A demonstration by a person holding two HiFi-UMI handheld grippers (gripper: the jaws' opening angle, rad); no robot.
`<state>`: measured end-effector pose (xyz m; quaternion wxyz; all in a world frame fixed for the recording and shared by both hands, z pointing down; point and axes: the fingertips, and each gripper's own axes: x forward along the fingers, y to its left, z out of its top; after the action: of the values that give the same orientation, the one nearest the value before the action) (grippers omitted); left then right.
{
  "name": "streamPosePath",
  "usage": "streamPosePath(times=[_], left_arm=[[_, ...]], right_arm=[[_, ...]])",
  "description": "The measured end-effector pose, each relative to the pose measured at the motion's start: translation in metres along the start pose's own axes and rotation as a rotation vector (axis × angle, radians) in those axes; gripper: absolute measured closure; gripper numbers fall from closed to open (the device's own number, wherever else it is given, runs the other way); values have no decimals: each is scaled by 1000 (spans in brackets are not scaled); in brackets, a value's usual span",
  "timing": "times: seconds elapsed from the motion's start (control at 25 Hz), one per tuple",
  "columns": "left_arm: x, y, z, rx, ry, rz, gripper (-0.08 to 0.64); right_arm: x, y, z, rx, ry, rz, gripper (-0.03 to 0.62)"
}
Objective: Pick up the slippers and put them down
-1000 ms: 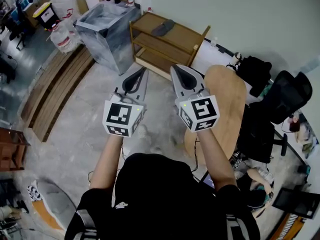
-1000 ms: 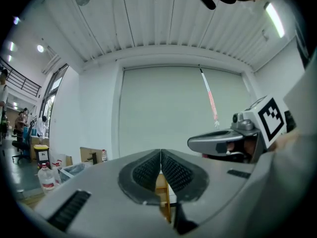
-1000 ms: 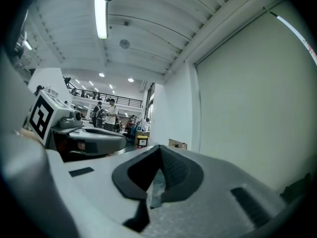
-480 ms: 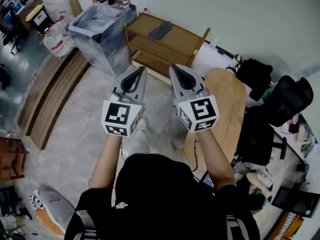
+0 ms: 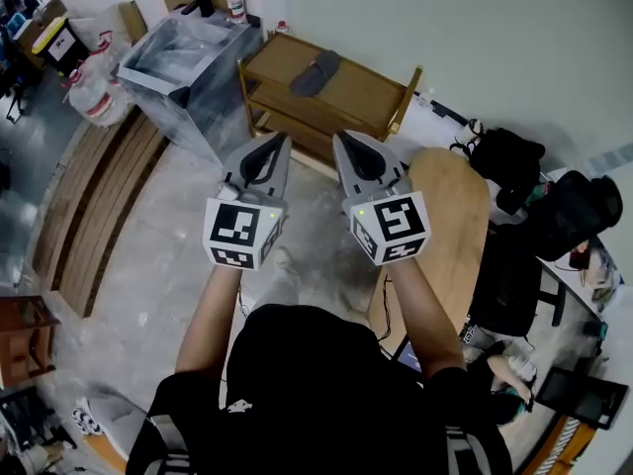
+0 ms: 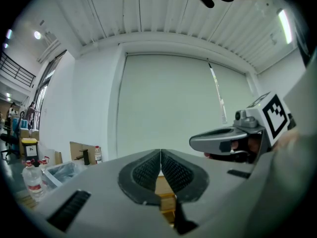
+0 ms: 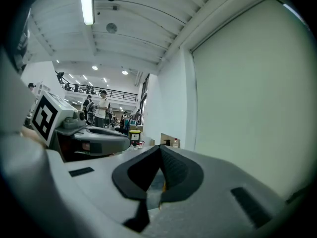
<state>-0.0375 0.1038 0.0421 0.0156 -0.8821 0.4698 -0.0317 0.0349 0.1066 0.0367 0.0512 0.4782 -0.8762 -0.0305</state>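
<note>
A dark grey slipper (image 5: 318, 71) lies on the top board of a wooden shelf rack (image 5: 366, 92) against the wall, in the head view. Both grippers are held level, side by side, pointing at the rack and well short of it. My left gripper (image 5: 283, 138) is shut with nothing between its pads; in the left gripper view its jaws (image 6: 160, 151) meet at the tip. My right gripper (image 5: 340, 137) is likewise shut and empty (image 7: 159, 147). In the left gripper view a strip of the rack's wood shows just below the closed tip. The slipper shows in neither gripper view.
A plastic-covered grey box (image 5: 183, 62) stands left of the rack, with water bottles (image 5: 84, 92) beyond it. Wooden planks (image 5: 89, 196) lie on the floor at left. A rounded wooden board (image 5: 445, 226), a black bag (image 5: 504, 156) and a black office chair (image 5: 564, 216) crowd the right.
The person has walked toward the rack, which now sits nearer and lower in the head view. Both grippers travelled along together and stayed shut.
</note>
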Motion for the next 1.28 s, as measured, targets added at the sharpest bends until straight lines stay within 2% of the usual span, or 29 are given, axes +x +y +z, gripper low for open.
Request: streamPosePath(times=[0.12, 0.56, 0.84, 1.28], left_arm=[[29, 22, -4, -11, 32, -21, 555], [105, 111, -9, -22, 30, -50, 555], [119, 134, -17, -24, 35, -72, 555], [141, 152, -39, -46, 61, -77, 555]], right_arm=[[35, -16, -1, 6, 14, -7, 609], [146, -50, -3, 12, 32, -33, 609], [176, -52, -4, -16, 45, -38, 609], [201, -67, -27, -2, 82, -46, 609]])
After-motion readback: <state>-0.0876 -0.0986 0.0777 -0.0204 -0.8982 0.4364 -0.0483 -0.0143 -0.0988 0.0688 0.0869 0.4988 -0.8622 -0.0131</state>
